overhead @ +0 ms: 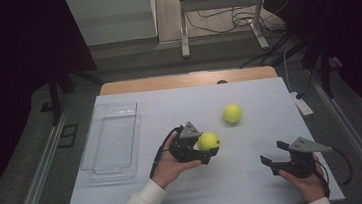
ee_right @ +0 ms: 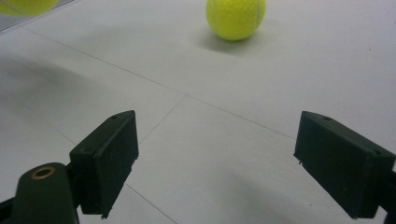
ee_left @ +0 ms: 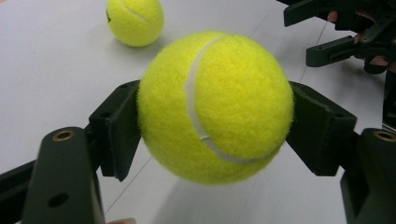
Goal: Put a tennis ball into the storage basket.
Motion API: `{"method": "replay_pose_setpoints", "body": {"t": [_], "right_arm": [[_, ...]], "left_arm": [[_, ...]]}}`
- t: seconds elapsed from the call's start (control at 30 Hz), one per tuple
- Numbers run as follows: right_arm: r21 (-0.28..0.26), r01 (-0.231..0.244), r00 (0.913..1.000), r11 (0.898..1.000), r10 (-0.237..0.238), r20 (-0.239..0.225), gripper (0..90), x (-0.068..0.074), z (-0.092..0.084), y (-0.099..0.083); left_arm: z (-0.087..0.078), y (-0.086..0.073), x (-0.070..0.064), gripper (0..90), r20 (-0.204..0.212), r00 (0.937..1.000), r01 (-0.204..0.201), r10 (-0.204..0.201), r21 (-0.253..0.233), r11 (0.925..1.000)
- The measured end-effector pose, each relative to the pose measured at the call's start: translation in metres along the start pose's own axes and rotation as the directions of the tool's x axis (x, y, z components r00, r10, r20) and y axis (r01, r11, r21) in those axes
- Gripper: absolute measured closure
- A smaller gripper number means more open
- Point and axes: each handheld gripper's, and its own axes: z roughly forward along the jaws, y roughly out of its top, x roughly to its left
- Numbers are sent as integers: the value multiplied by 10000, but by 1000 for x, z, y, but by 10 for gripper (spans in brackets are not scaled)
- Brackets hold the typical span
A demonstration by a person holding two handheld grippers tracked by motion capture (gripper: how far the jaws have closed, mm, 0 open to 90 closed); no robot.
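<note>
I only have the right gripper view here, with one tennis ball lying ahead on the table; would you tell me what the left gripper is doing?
Observer: The left gripper is shut on a second tennis ball, jaws pressing its two sides, lifted off the table.
Operator: Thank you. Is there any container around?
Observer: Yes, a clear plastic tray sits at the table's left side, with nothing visible inside.
Operator: And where is my gripper relative to the free ball?
Observer: From the high view, the right gripper is open, near the table's front right, and the free ball lies farther back, slightly left of it.
</note>
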Motion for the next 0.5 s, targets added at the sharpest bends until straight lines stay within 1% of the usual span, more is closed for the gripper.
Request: {"method": "replay_pose_setpoints", "body": {"t": [0.2, 0.5], "right_arm": [[-22, 1, 10000, 10000, -1, -17, 141, 1, 0, 0], [17, 97, 9999, 10000, -97, -48, 142, 3, 1, 1]], "left_arm": [[-7, -3, 0, 263, -112, 9999, -87, 86, -92, 9999], [-20, -4, 5, 263, -290, 9996, -39, 29, -344, 9994]]}}
